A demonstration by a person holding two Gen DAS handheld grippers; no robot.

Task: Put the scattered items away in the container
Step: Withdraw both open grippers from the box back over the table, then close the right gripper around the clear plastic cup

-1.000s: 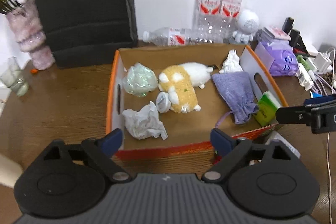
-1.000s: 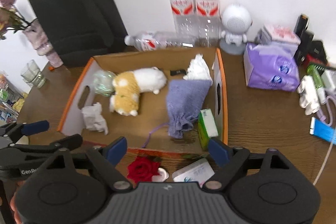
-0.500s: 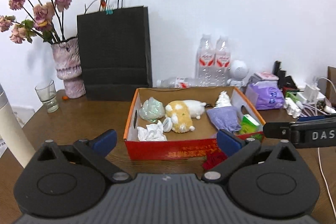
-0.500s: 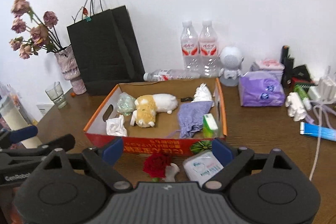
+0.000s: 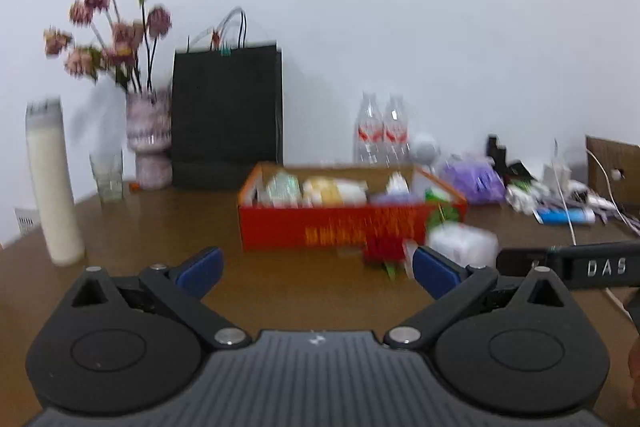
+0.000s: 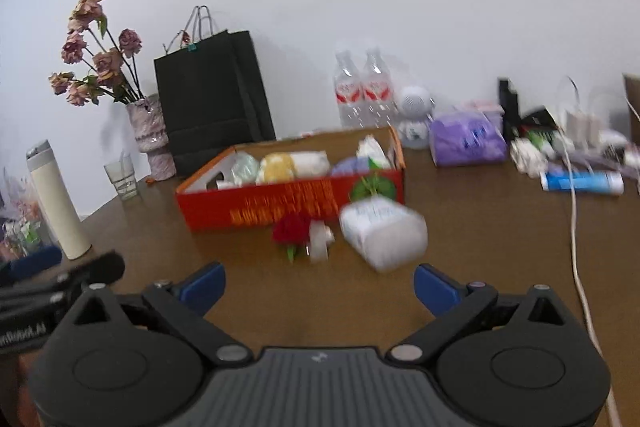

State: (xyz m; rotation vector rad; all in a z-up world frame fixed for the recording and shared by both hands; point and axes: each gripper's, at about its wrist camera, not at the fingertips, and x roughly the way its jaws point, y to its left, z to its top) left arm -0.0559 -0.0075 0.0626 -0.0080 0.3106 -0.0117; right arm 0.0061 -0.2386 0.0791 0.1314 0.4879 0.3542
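Observation:
A red and orange cardboard box (image 5: 328, 227) (image 6: 280, 207) sits mid-table and holds a plush toy, a purple pouch, tissues and a green packet. In front of it on the table lie a red rose (image 6: 291, 230) (image 5: 384, 249), a small white item (image 6: 320, 237) and a white wipes pack (image 6: 382, 231) (image 5: 460, 243). My left gripper (image 5: 316, 269) is open and empty, back from the box. My right gripper (image 6: 318, 285) is open and empty, just short of the rose and pack.
A white flask (image 5: 52, 183), a glass (image 5: 106, 177), a vase of dried flowers (image 5: 148, 143) and a black bag (image 5: 226, 115) stand left and behind. Water bottles (image 6: 362, 91), a purple tissue pack (image 6: 466, 139), a blue tube (image 6: 582, 182) and cables (image 6: 576, 227) lie right.
Both grippers have pulled back and levelled out from above the box, so the box now looks farther away and is seen from the side. Both stay open and empty.

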